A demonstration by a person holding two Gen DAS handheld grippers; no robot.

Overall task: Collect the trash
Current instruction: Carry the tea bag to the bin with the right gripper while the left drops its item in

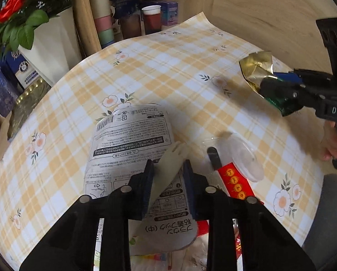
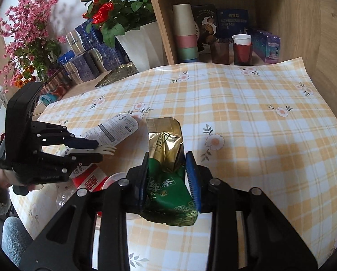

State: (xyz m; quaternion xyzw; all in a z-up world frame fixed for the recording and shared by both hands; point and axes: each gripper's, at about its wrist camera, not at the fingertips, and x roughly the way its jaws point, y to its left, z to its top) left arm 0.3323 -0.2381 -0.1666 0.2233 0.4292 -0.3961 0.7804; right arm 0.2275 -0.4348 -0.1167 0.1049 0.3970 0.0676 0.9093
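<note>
On the checked tablecloth (image 1: pixel 191 72) a white plastic fork (image 1: pixel 172 155) lies over a grey printed packaging card (image 1: pixel 127 140). My left gripper (image 1: pixel 168 164) is shut on the fork's handle; the right wrist view shows the fork (image 2: pixel 106 150) sticking out of the left gripper (image 2: pixel 99 150). A green and gold tea bag (image 2: pixel 166 185) sits crumpled in my right gripper (image 2: pixel 167 158), which is shut on it and holds it off the cloth. From the left wrist view, the right gripper (image 1: pixel 267 82) and the tea bag (image 1: pixel 256 67) are at the far right.
Beside the card lie a red packet (image 1: pixel 234 183), a clear plastic lid (image 1: pixel 245 158) and a short black piece (image 1: pixel 213 155). A shelf with stacked cups (image 2: pixel 186 33), boxes and a white pot of red roses (image 2: pixel 141 43) stands behind the table. A wooden wall (image 2: pixel 315 33) closes the right.
</note>
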